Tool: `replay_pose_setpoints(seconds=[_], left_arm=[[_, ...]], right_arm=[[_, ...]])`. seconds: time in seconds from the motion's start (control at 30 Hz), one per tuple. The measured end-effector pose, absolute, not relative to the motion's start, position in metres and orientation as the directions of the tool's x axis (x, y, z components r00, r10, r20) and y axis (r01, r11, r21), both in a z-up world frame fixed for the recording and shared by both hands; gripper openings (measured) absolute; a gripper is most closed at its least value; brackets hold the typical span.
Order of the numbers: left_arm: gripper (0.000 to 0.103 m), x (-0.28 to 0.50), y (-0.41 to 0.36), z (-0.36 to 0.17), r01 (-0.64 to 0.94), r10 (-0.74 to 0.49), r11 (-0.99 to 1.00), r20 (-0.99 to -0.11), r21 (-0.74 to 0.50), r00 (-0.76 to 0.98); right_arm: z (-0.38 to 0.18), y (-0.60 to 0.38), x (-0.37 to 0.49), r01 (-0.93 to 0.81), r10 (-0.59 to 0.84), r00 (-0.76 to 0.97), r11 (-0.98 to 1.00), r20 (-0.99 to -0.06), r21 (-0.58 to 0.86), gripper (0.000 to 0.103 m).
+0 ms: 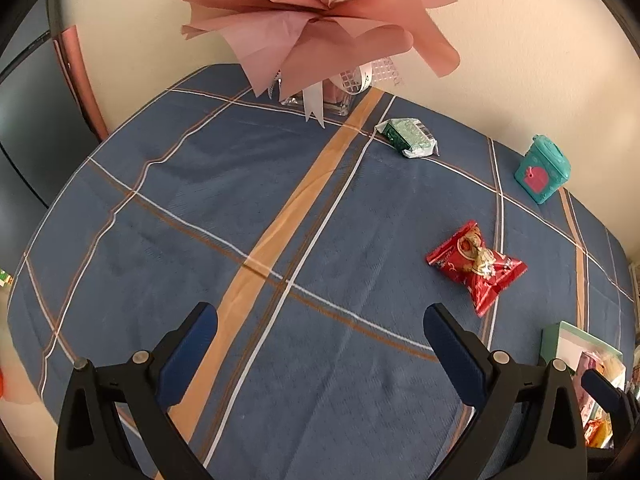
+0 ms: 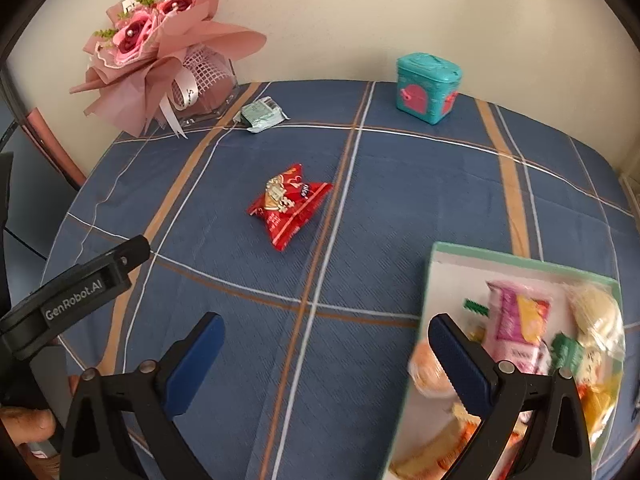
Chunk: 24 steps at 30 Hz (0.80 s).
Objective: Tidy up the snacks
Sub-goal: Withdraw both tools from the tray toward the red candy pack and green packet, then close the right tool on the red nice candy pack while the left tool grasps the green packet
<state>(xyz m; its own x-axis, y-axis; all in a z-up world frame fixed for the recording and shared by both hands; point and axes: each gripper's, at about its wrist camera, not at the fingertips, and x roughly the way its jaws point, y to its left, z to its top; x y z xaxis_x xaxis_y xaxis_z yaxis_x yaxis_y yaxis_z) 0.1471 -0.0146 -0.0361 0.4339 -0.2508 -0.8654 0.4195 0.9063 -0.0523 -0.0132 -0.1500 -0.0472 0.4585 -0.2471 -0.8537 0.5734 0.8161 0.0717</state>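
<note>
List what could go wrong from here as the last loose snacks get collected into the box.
1. The green snack packet lies right beside the bouquet's glass vase; reaching for it could knock the top-heavy bouquet over.
2. The red snack packet is puffy and glossy, so it may slip from the open right gripper as it closes.
3. The box already looks crowded with snacks; more may spill out.

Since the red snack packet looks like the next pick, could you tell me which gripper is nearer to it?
Hard to call. The red snack packet lies just ahead-right of the left gripper; it sits farther ahead, slightly left, of the right gripper.
</note>
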Motion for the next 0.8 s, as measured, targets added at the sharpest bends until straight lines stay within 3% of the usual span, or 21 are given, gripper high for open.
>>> replay_pose_setpoints(seconds=[0.33,0.47,0.8], left_arm=[[0.102,0.180,-0.020,-0.052,0.407,-0.288,0.904,-0.887,-0.128,0.362],[0.102,0.190,-0.026,-0.060,0.417,-0.265,0.903,-0.895,-0.100,0.358],[0.102,0.223,-0.035,-0.076,0.428,-0.276,0.897,-0.897,-0.111,0.345]], right_arm=[[-0.063,-0.165,0.030,0.559,-0.238,0.451,0.826,-0.860,0.064,0.103],[-0.072,-0.171,0.049,0.561,-0.241,0.451,0.825,-0.859,0.063,0.103],[-0.097,-0.205,0.084,0.592,-0.149,0.517,0.774,-0.843,0.226,0.092]])
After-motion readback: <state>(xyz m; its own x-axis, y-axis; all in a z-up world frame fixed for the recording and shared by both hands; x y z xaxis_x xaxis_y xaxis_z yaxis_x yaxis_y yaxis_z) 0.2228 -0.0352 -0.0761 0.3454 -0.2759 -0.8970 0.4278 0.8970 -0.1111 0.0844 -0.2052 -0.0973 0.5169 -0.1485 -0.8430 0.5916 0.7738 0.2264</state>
